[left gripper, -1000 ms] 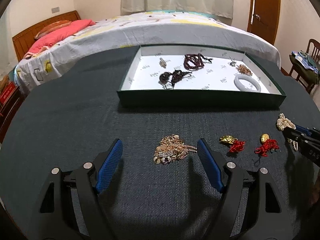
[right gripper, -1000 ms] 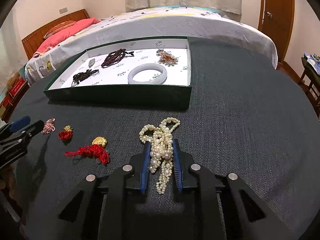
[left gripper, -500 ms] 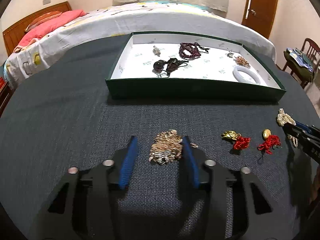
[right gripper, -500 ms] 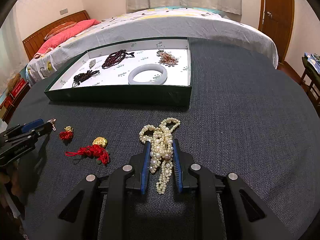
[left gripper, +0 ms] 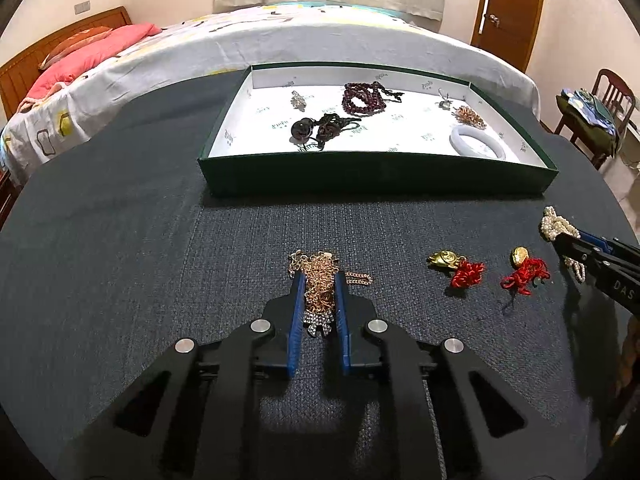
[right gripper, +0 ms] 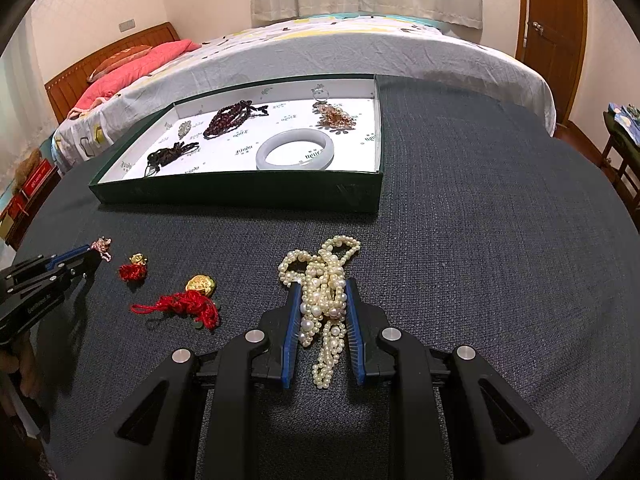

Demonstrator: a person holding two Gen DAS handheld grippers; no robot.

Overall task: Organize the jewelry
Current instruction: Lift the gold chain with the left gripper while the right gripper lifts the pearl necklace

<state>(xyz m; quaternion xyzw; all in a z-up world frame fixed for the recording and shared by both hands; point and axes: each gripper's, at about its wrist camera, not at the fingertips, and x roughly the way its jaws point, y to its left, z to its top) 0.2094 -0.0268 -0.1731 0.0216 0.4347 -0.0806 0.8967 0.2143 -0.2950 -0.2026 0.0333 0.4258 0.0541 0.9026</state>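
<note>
My left gripper (left gripper: 319, 280) is shut on a gold chain necklace (left gripper: 320, 276) that rests on the dark table. My right gripper (right gripper: 321, 288) is shut on a pearl necklace (right gripper: 322, 280), also on the table. The green tray (left gripper: 376, 178) with a white lining stands beyond. It holds a pale bangle (right gripper: 295, 149), dark red beads (left gripper: 362, 98), a dark cord pendant (left gripper: 320, 128) and small pieces. Two gold charms with red cords (left gripper: 458, 266) (left gripper: 524, 270) lie between the grippers.
The round table has a dark textured cover (right gripper: 500, 220). A bed (left gripper: 280, 36) stands right behind it. A wooden chair with clothes (left gripper: 596, 112) is at the right, and a wooden door (left gripper: 508, 8) is at the back.
My left gripper has closed from wide open onto the gold chain necklace. My right gripper has stayed shut on the pearl necklace.
</note>
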